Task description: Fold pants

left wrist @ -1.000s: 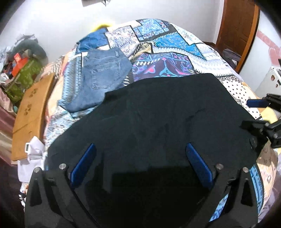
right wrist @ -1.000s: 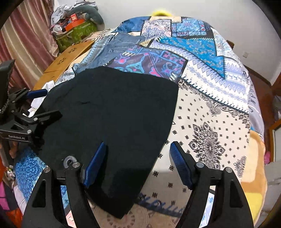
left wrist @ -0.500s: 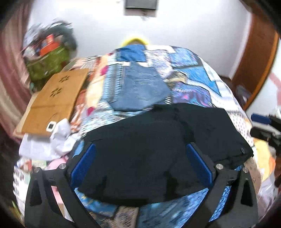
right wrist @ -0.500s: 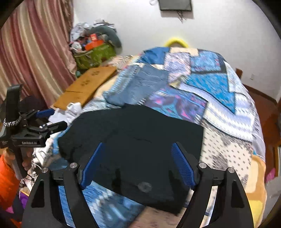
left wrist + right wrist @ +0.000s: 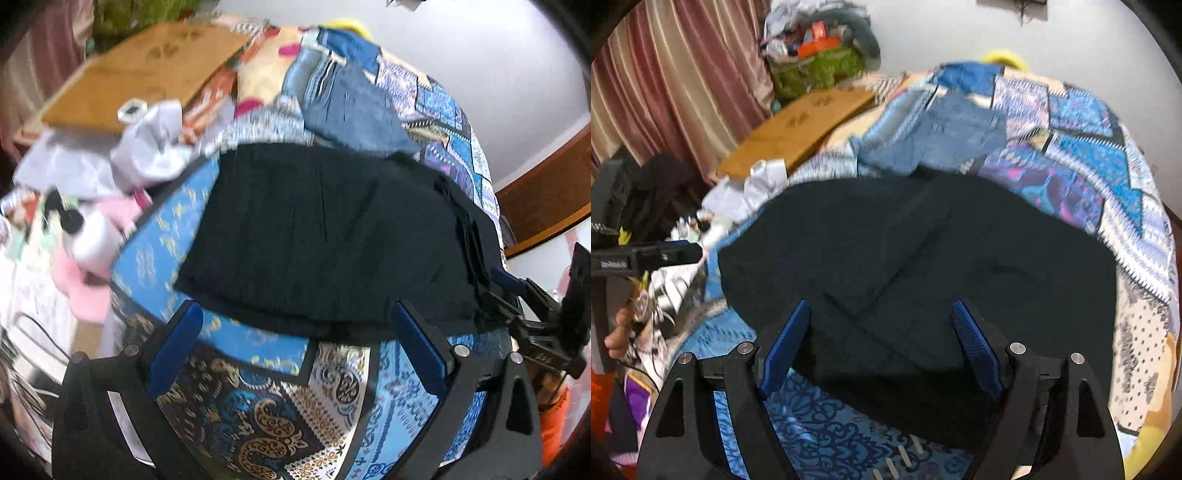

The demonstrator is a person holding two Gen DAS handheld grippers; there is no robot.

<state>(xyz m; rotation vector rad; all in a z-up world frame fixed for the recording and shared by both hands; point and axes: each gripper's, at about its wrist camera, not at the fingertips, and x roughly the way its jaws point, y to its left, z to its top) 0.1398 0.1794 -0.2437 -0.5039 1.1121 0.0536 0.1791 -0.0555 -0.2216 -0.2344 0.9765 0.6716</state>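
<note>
The black pants [image 5: 332, 240] lie folded into a flat rectangle on the patterned bedspread [image 5: 258, 417]; the right wrist view shows the pants [image 5: 923, 266] with a diagonal fold line. My left gripper [image 5: 295, 325] is open, hovering over the bedspread at the pants' near edge with nothing between its blue pads. My right gripper [image 5: 882, 317] is open above the pants' near part, not pinching any cloth. The left wrist view shows the right gripper [image 5: 496, 290] at the pants' right edge. The left gripper [image 5: 690, 253] shows at the left of the right wrist view, off the pants.
Folded blue jeans [image 5: 953, 136] lie just beyond the black pants. A wooden board [image 5: 798, 129], crumpled white cloth [image 5: 147, 147] and pink things [image 5: 92, 258] crowd the bed's left side. A green bag [image 5: 816, 70] and curtain [image 5: 665, 92] stand behind. A person's hand [image 5: 617, 339] holds the left gripper.
Both grippers have drawn back from the pants toward the bed's near edge. The left view has rolled, and its fingers have moved off the black cloth to the bedspread.
</note>
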